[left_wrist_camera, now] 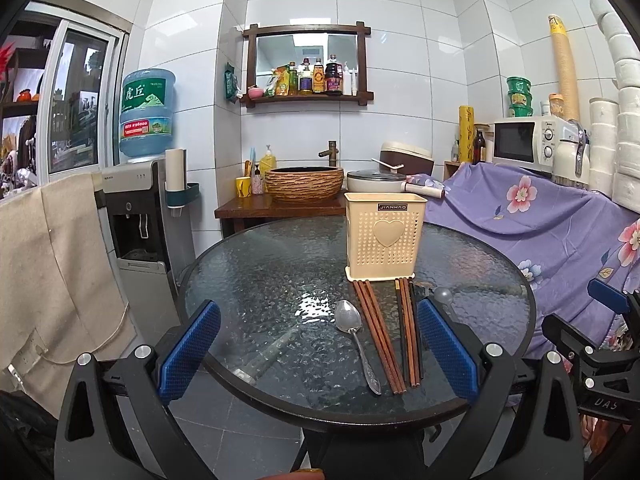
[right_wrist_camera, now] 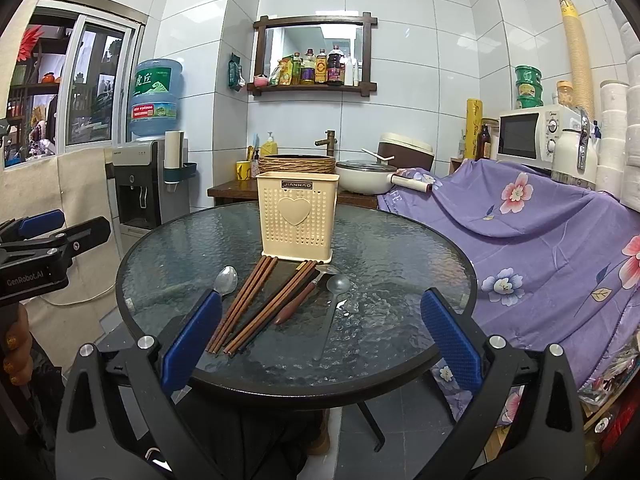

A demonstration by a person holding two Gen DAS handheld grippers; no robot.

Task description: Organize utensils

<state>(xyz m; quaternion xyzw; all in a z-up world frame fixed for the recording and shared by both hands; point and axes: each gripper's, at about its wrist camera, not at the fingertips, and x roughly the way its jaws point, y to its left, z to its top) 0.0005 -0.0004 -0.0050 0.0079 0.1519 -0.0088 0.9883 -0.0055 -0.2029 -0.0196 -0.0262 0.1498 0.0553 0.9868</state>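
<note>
With both grippers hovering wide open and empty short of the worktop [right_wrist_camera: 400, 232], the first pick should suit whichever gripper is nearest: the left gripper [left_wrist_camera: 318, 344] has a steel spoon [left_wrist_camera: 354, 340] just ahead between its fingers, the right gripper [right_wrist_camera: 320, 336] a grey spoon [right_wrist_camera: 334, 304]. Grip mid-handle, then drop it into the cream holder [right_wrist_camera: 297, 216] beyond. I count three spoons, several chopsticks in two bundles [right_wrist_camera: 244, 304], one holder.

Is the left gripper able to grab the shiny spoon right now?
Probably yes. The left gripper is open, and the metal spoon lies flat on the glass table, apart from the brown chopsticks, with nothing lying between it and the fingers.
</note>
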